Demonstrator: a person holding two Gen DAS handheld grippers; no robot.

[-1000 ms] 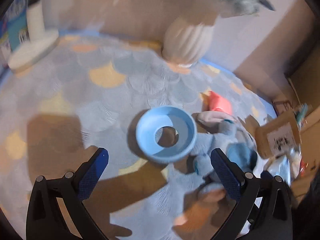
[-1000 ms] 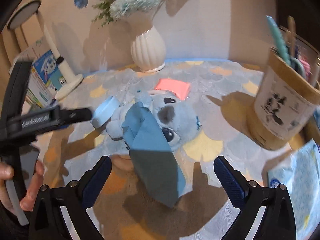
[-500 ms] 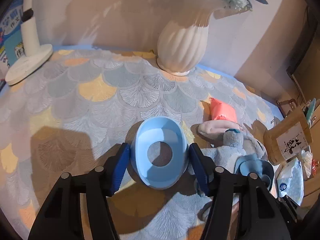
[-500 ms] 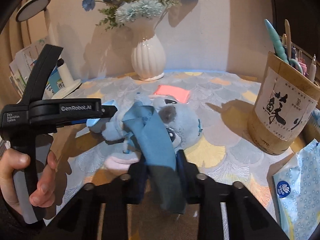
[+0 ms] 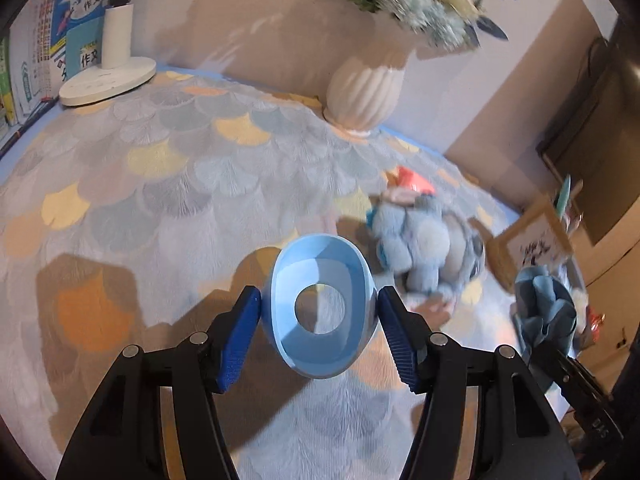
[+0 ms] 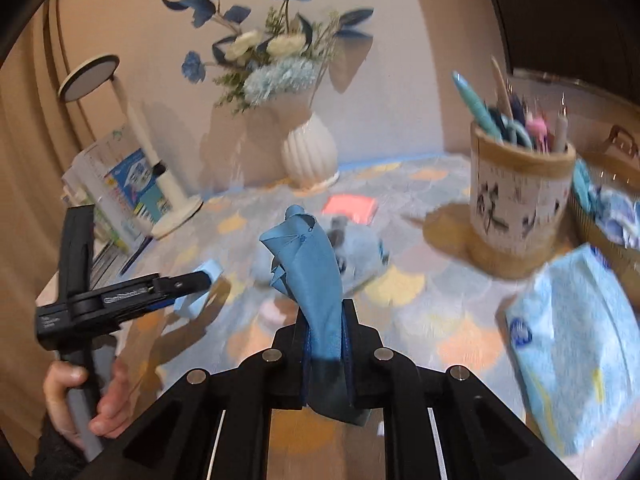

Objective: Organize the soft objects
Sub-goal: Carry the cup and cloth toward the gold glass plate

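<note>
My left gripper (image 5: 319, 300) is shut on a light blue soft ring (image 5: 320, 350), squeezed into an oval and held above the patterned cloth-covered table (image 5: 160, 200). In the right wrist view the left gripper (image 6: 200, 280) and the ring (image 6: 198, 296) show at the left, with a hand (image 6: 80, 400) on the handle. My right gripper (image 6: 326, 312) is clamped shut on a blue cloth (image 6: 312, 264), its jaws still tightening; the cloth (image 5: 544, 312) stands up bunched. A blue plush toy (image 5: 424, 240) lies on the table beyond both grippers, blurred behind the cloth (image 6: 360, 248).
A pink pad (image 6: 350, 204) lies behind the toy. A white vase (image 6: 308, 156) of flowers stands at the back, a lamp base (image 5: 108, 80) and books (image 5: 40, 40) back left. At the right are a pen holder (image 6: 520, 200), a tissue pack (image 6: 580, 340) and a basket (image 6: 608, 208).
Both grippers stood open a second ago. The left one closed on the ring, the right one on the cloth. Both now hold them up, and the cloth is off the plush toy.
</note>
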